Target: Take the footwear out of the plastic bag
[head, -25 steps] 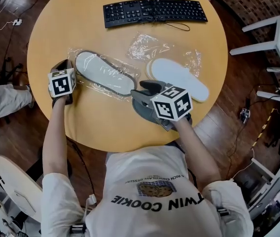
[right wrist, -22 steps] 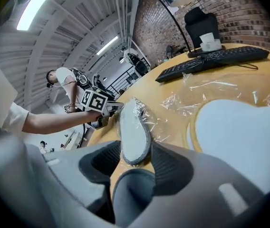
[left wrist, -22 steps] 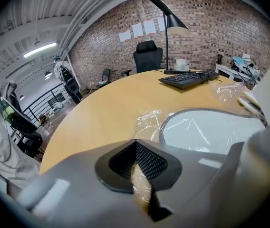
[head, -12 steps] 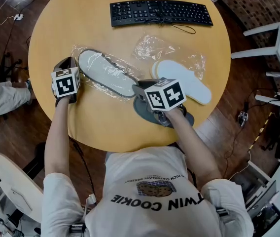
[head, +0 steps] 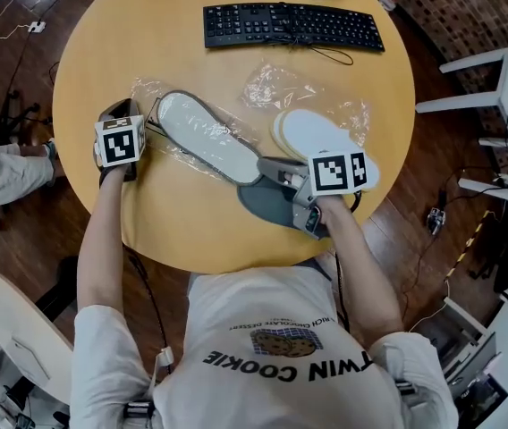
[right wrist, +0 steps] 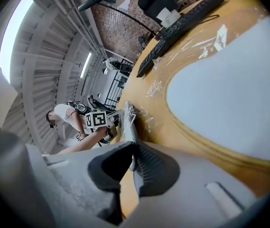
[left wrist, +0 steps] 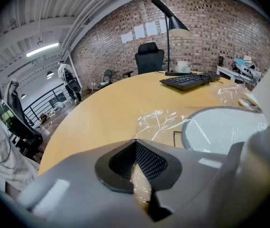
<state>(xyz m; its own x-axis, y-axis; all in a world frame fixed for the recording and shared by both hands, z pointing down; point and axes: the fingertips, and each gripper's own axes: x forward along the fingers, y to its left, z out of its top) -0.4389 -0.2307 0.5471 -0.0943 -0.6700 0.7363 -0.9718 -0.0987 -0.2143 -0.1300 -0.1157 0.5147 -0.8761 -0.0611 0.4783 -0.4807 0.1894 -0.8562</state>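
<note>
Pinching the plastic bag point(left wrist: 161, 122) by its edge in the left gripper point(left wrist: 136, 148), jaws tight together on the film. Closing the jaws of the right gripper point(right wrist: 132, 151), already narrow, on the near end of the slipper point(head: 207, 137), bagged, flat on the surface point(head: 182, 222). Just beside, a second slipper point(head: 325, 141), unbagged; beyond, a keyboard point(head: 292, 27).

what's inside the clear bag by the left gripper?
One grey-rimmed slipper, lying flat, fills most of the plastic bag. Nothing else shows through the film. The slipper's face against the table is covered.
</note>
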